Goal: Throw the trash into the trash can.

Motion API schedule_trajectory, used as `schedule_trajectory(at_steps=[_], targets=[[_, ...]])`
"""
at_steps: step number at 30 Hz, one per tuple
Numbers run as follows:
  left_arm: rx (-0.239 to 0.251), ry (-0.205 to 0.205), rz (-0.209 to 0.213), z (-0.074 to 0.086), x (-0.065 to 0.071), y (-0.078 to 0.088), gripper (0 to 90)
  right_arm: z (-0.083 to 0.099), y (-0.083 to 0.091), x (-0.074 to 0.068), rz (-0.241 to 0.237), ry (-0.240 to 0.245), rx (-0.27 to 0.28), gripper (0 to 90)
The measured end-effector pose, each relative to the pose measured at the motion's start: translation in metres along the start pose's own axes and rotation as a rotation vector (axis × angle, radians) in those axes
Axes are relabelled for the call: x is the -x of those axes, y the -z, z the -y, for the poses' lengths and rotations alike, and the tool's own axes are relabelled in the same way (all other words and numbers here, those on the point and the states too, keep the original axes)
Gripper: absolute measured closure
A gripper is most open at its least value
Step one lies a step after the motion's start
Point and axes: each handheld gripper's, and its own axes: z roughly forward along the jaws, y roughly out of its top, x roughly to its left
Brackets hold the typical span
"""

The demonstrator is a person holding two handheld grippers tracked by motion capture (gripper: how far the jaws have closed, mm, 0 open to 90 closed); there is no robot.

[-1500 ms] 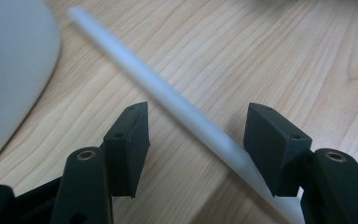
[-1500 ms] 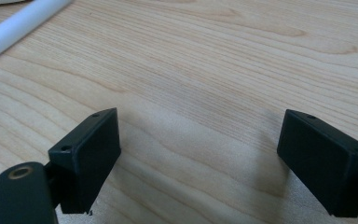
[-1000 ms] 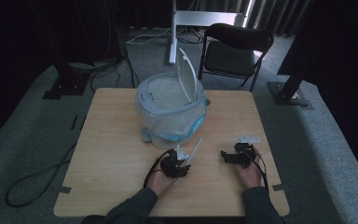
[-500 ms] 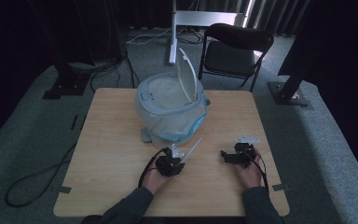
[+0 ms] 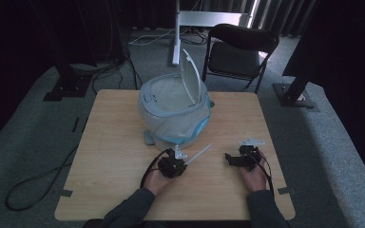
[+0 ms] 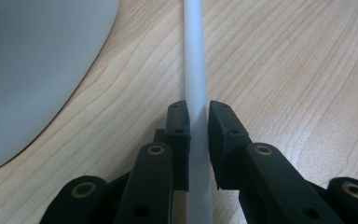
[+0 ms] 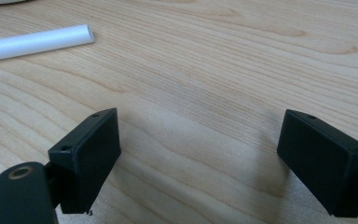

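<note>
The left gripper has just been closing its jaws on a white tube, and now they pinch it from both sides. The tube lies on the desk, just beside the lined bin. The right gripper rests on the desk, jaws wide, holding nothing. The tube is smooth and round, so I think it could slip or swing down when lifted, because the jaws grab it near one end.

place: recording studio or lab | walls: dark curtains all round | floor: grey carpet with loose cables | gear: metal stand, black stand bases | furniture: one wooden table, folding chair
</note>
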Motion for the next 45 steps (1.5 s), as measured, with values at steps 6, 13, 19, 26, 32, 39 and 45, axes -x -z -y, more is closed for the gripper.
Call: schedule_trajectory(at_steps=[6,13,19,26,32,39,45], targets=[[0.013,-0.008,0.007,-0.001,0.001,0.002,78.6,0.000,0.000,0.000,0.000,0.000,0.000,12.1],[0.036,-0.019,0.010,-0.004,0.002,0.008,78.6,0.000,0.000,0.000,0.000,0.000,0.000,12.1],[0.051,-0.020,0.017,-0.006,0.002,0.012,78.6,0.000,0.000,0.000,0.000,0.000,0.000,12.1],[0.086,-0.034,0.031,-0.010,0.003,0.021,78.6,0.000,0.000,0.000,0.000,0.000,0.000,12.1],[0.117,-0.040,0.035,-0.014,0.002,0.029,78.6,0.000,0.000,0.000,0.000,0.001,0.000,12.1],[0.153,-0.049,0.041,-0.019,0.004,0.040,78.6,0.000,0.000,0.000,0.000,0.000,-0.001,12.1],[0.183,-0.066,0.048,-0.025,0.005,0.050,78.7,0.000,0.000,0.000,0.000,0.000,-0.001,12.1]])
